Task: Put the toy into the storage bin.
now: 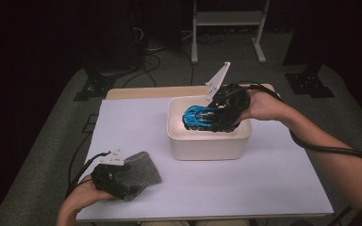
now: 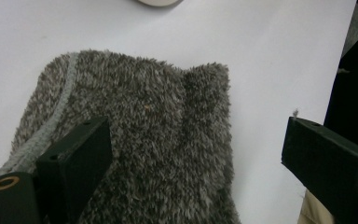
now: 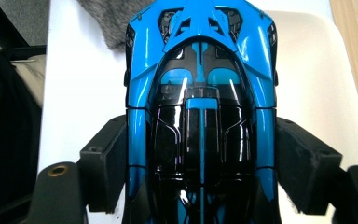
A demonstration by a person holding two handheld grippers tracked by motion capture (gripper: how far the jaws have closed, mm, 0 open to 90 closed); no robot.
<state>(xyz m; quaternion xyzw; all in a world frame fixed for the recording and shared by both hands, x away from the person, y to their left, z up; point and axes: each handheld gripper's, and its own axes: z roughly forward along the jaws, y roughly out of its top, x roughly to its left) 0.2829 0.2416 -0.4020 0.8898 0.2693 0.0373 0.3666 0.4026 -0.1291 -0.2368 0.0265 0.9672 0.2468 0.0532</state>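
White surface [image 1: 264,183] in a dark room. Right gripper [image 1: 224,113] fingers [image 3: 103,163] pinched the blue toy car [image 1: 200,117] across its flanks, long axis along them, over the white bin [image 1: 209,141] at far right. Left gripper [image 1: 118,181] fingers [image 2: 79,163] were spread over the grey fuzzy cloth [image 1: 143,172], near left.

table: white sheet [image 1: 226,188] | rear: wooden edge [image 1: 141,92]; floor: cables [image 1: 146,54]; metal stand [image 1: 228,19]

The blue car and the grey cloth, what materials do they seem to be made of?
Blue car: probably hard plastic or painted metal, glossy; its black roof shows sharp light reflections. Grey cloth: soft fuzzy textile, perhaps fleece or terry, matte; loose fibres stand up and a flat hem runs along one edge.
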